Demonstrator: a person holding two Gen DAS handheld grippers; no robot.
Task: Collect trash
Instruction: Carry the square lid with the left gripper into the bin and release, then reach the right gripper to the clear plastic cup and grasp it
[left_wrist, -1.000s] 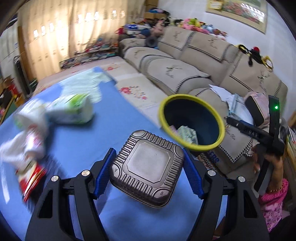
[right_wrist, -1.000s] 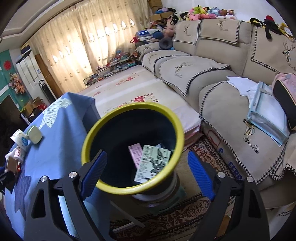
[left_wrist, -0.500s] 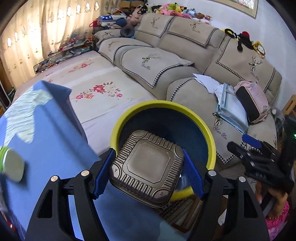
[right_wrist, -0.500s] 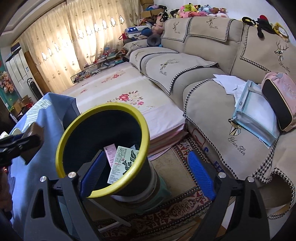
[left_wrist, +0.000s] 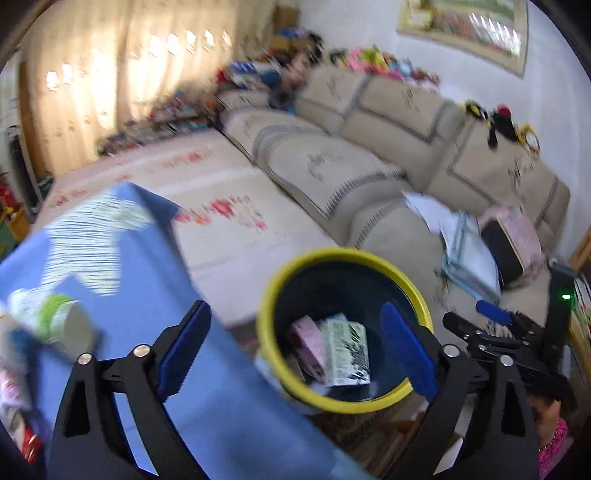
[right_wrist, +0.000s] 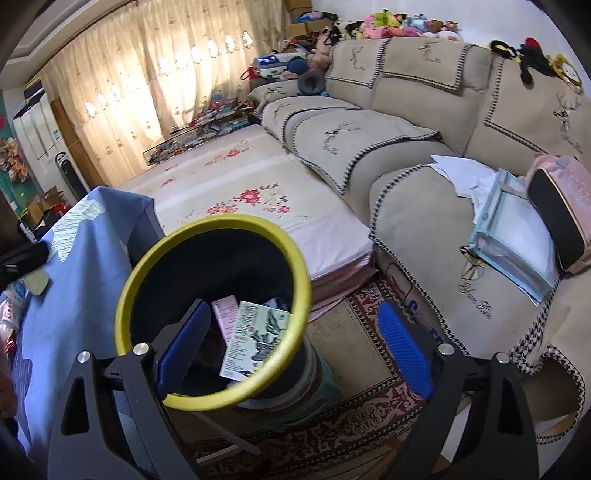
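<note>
A dark bin with a yellow rim (left_wrist: 332, 253) stands on the floor beside the blue-clothed table (left_wrist: 147, 258). A pink box (left_wrist: 306, 343) and a green-and-white carton (left_wrist: 347, 347) lie inside it. My left gripper (left_wrist: 293, 310) hangs over the table edge and the bin; its jaws are opening and nothing is between them. The ribbed brown container is in no view. My right gripper (right_wrist: 293, 308) stands open and empty above the bin's rim (right_wrist: 221, 219), where the carton (right_wrist: 255, 339) shows again. A blurred white-green packet (left_wrist: 48, 317) lies on the table.
A beige sofa (right_wrist: 406, 147) with papers and a pink bag (right_wrist: 561, 214) fills the right side. A floral-covered low platform (right_wrist: 258, 192) lies behind the bin, and a patterned rug (right_wrist: 351, 406) under it. More wrappers (left_wrist: 22, 435) sit at the table's left edge.
The left gripper carried the ribbed brown container from the table to above the bin, then opened; the container is gone from its jaws. The right gripper shifted slightly beside the bin.
</note>
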